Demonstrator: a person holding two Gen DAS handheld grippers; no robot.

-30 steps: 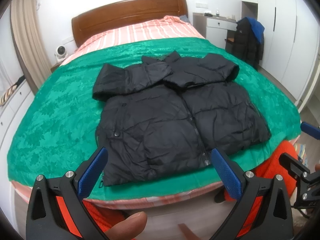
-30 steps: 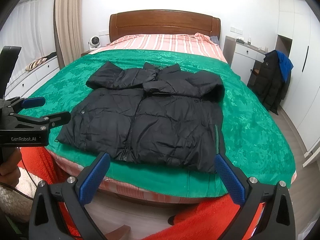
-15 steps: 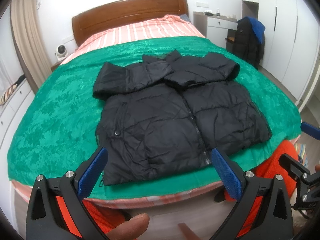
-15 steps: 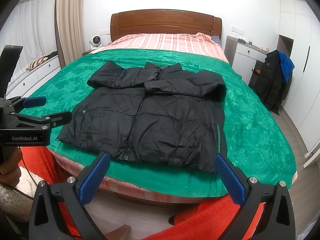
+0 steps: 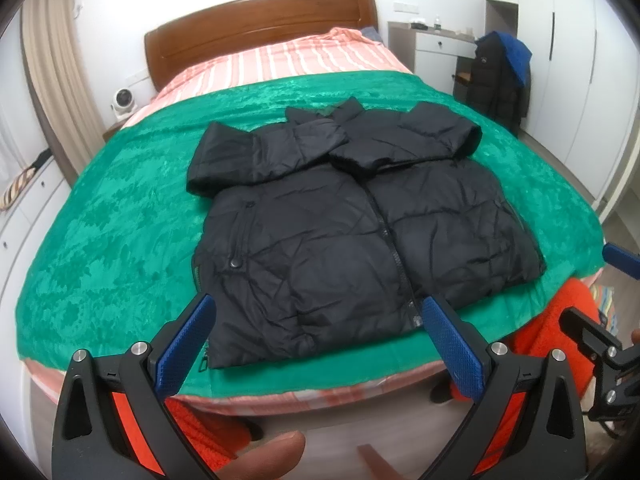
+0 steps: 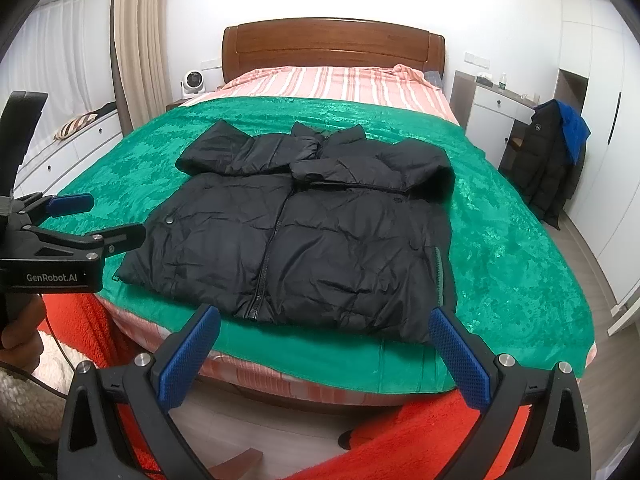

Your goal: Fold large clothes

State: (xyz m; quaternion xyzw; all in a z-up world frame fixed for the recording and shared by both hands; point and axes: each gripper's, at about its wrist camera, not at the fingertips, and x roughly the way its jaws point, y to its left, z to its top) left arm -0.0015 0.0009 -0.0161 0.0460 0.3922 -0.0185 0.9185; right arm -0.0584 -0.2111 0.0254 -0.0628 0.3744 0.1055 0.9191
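Observation:
A black puffer jacket point(image 5: 352, 232) point(image 6: 304, 240) lies front up and zipped on the green bedspread point(image 5: 112, 240) point(image 6: 512, 256), both sleeves folded across its chest. Its hem faces me near the foot of the bed. My left gripper point(image 5: 320, 340) hovers open just short of the hem, blue pads wide apart with nothing between them. My right gripper point(image 6: 324, 356) is also open and empty, held before the hem's right part. The left gripper point(image 6: 76, 216) shows at the left edge of the right wrist view, and the right gripper point(image 5: 600, 304) shows at the right edge of the left wrist view.
The bed has a wooden headboard point(image 6: 332, 44) and a striped sheet point(image 6: 336, 80). A dark coat with blue lining point(image 6: 556, 160) hangs by a white desk at right. White drawers point(image 6: 64, 144) line the left wall. Red fleece trousers point(image 6: 420, 436) and wooden floor lie below.
Both grippers have edged slightly closer to the jacket's hem and stay open. The jacket has not moved.

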